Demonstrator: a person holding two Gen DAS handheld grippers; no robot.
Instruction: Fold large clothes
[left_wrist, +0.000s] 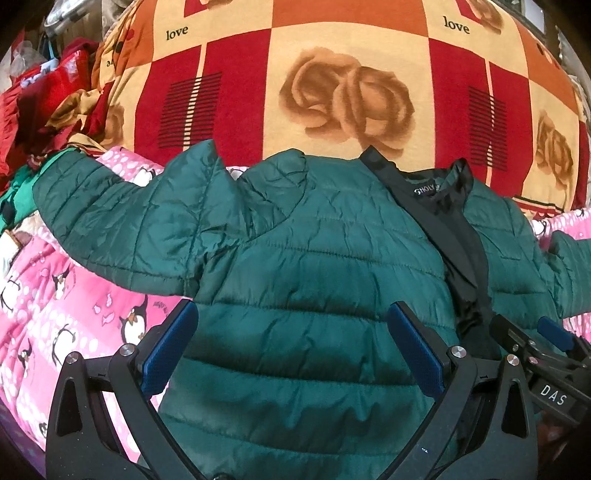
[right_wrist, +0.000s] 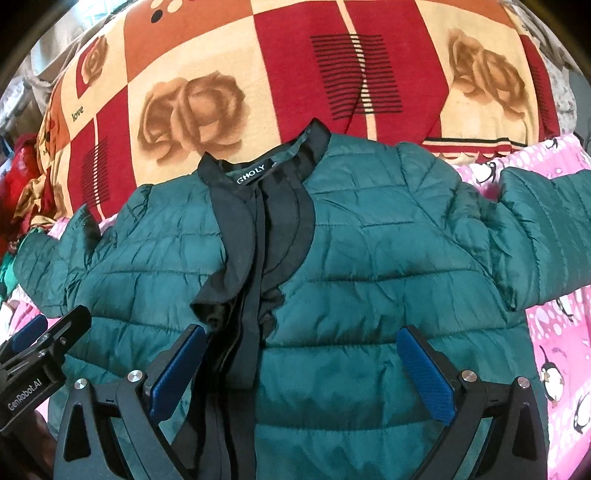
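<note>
A dark green quilted puffer jacket lies front up on the bed, its sleeves spread to both sides and its black collar and placket open. It also shows in the right wrist view, where the collar bears a label. My left gripper is open and empty, hovering over the jacket's left front panel. My right gripper is open and empty over the jacket's right front panel, beside the placket. Each gripper shows at the edge of the other's view.
The jacket rests on a pink penguin-print blanket, which also shows in the right wrist view. Behind it lies a red and cream rose-pattern blanket. A heap of red and green clothes sits at the far left.
</note>
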